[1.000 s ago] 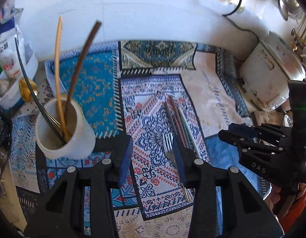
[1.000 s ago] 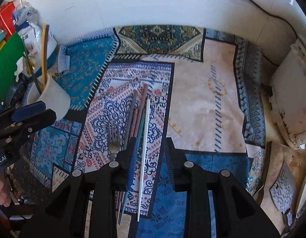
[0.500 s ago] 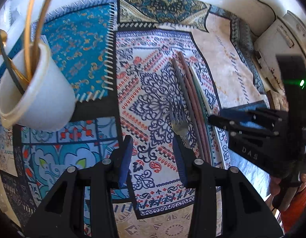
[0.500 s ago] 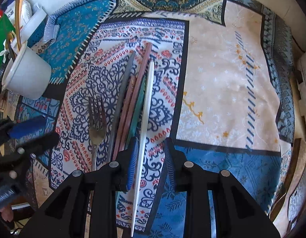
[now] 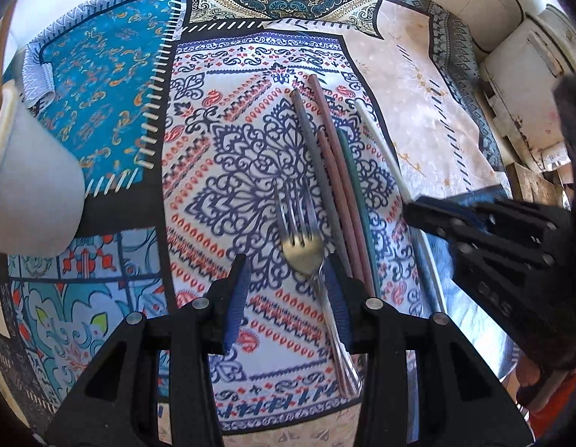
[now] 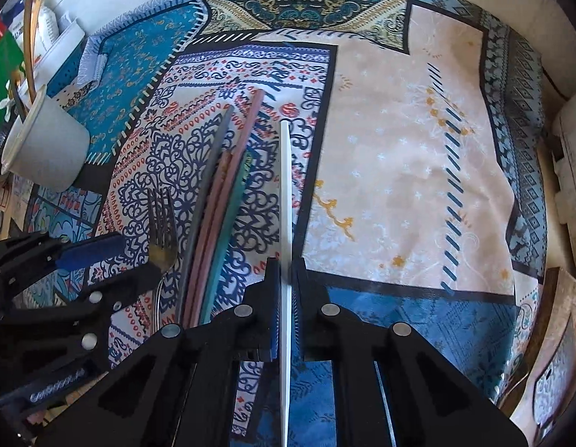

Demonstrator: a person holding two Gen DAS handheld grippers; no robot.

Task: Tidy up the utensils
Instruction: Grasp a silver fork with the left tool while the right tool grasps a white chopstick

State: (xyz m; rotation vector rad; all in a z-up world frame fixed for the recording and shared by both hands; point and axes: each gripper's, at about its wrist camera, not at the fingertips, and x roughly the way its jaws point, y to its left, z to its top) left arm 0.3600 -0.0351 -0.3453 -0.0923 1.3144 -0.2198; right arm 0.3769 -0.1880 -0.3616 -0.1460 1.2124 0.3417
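A metal fork (image 5: 301, 240) lies on the patterned cloth, beside several chopsticks (image 5: 334, 171) coloured grey, pink and green. My left gripper (image 5: 286, 290) is open, low over the cloth, with the fork's neck between its fingers. My right gripper (image 6: 286, 290) is shut on a white chopstick (image 6: 285, 193), which points away along the cloth. The same chopstick shows in the left wrist view (image 5: 381, 149), and the fork in the right wrist view (image 6: 161, 231). A white cup (image 6: 45, 156) holding long utensils stands at the far left.
The patchwork cloth (image 6: 399, 171) covers the table. A white appliance (image 5: 522, 85) stands at the right edge. Packets and a green item (image 6: 0, 70) crowd the far left behind the cup.
Both grippers have come down toward the cloth. My right gripper has closed on the white chopstick. My left gripper has moved right, from near the cup to the fork.
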